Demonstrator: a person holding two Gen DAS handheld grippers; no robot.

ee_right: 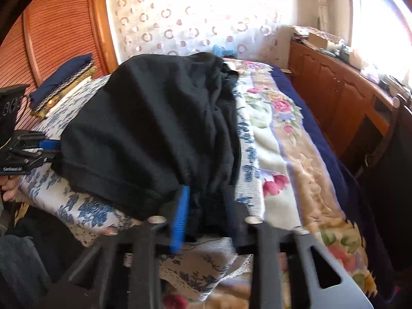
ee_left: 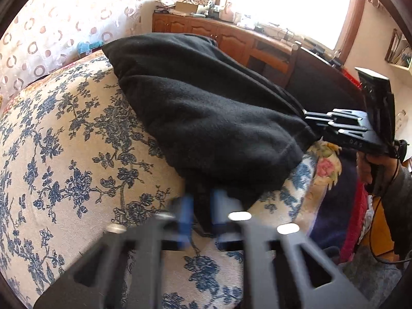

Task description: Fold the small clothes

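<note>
- On blue-floral cloth (ee_left: 64, 134) covering the bed: black garment (ee_left: 195, 108), bunched.
- Left gripper (ee_left: 203, 216): jaws closed on its near hem.
- Right gripper (ee_right: 203, 216): jaws pinching another edge.
- Right-wrist view only: floral blanket (ee_right: 278, 134), navy cushion (ee_right: 61, 74).
- Wooden cabinets (ee_left: 226, 36) behind.

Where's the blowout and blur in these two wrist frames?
Left wrist view: window blown out to white; left tongs soft and smeared up close, black garment fairly sharp. Right wrist view: glare washes the curtain and the upper right; right tongs and nearby cloth are blurred. Both: strong fisheye bending, dark vignette corners.
</note>
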